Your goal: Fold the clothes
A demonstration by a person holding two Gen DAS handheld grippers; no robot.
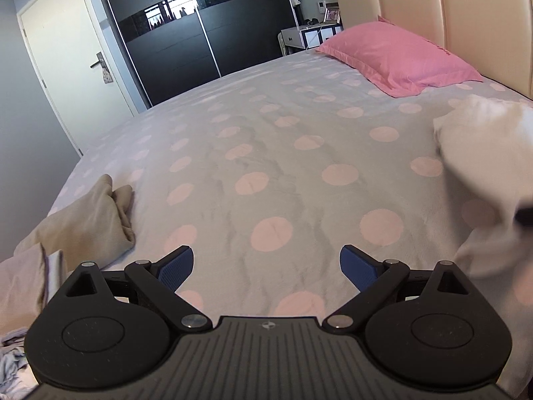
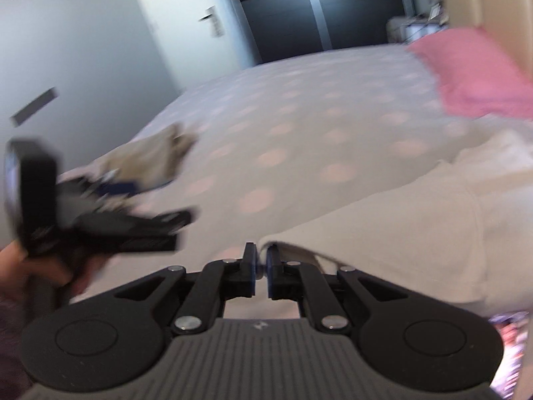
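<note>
A white garment (image 2: 416, 220) lies on the right side of the polka-dot bed (image 1: 266, 153). My right gripper (image 2: 262, 260) is shut on the garment's edge. The same garment (image 1: 483, 166) shows blurred at the right of the left wrist view. My left gripper (image 1: 266, 266) is open and empty above the sheet; it also shows blurred at the left of the right wrist view (image 2: 110, 213). A beige garment (image 1: 90, 220) lies crumpled at the bed's left edge and shows in the right wrist view (image 2: 150, 160).
A pink pillow (image 1: 399, 56) lies against the cream headboard (image 1: 449, 10). More clothes (image 1: 23, 286) are piled at the near left. A white door (image 1: 66, 50) and a dark wardrobe (image 1: 200, 26) stand beyond the bed's far side.
</note>
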